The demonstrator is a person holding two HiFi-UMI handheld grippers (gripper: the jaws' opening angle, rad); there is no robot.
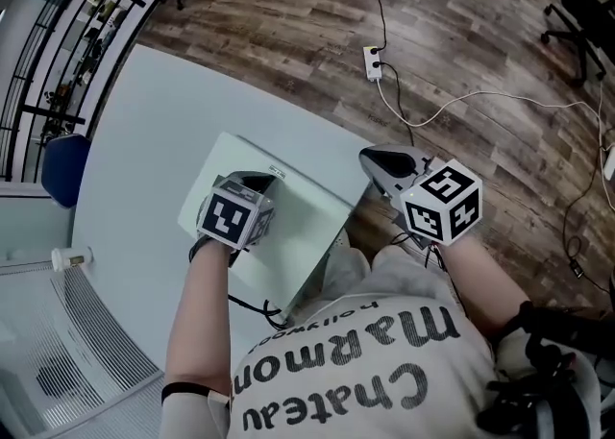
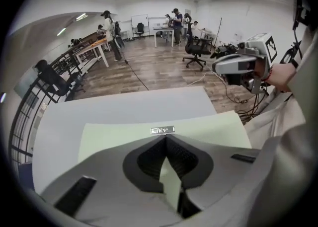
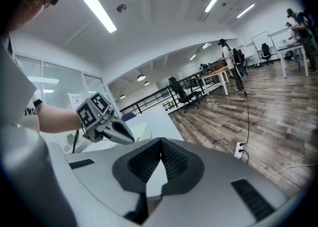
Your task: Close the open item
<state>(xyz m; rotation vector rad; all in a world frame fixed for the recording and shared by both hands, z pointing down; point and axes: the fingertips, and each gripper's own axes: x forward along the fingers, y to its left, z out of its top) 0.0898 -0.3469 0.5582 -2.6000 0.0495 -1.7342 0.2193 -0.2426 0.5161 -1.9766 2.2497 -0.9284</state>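
Note:
A pale green laptop (image 1: 298, 226) lies on the white table (image 1: 144, 139) with its lid down flat. My left gripper (image 1: 258, 181) is over the lid, near its far left part, jaws shut with nothing between them. In the left gripper view its tips (image 2: 165, 137) sit just short of the small logo plate (image 2: 162, 130) on the lid (image 2: 213, 126). My right gripper (image 1: 372, 160) hangs shut and empty just off the table's right edge, beside the laptop's far right corner. It shows in the left gripper view (image 2: 218, 67). The left gripper (image 3: 130, 139) shows in the right gripper view.
A power strip (image 1: 373, 62) and cables lie on the wood floor beyond the table. A black cable (image 1: 252, 306) runs by the laptop's near edge. A blue chair (image 1: 65, 168) and black railing (image 1: 58, 62) stand left, with a small white bottle (image 1: 72, 257).

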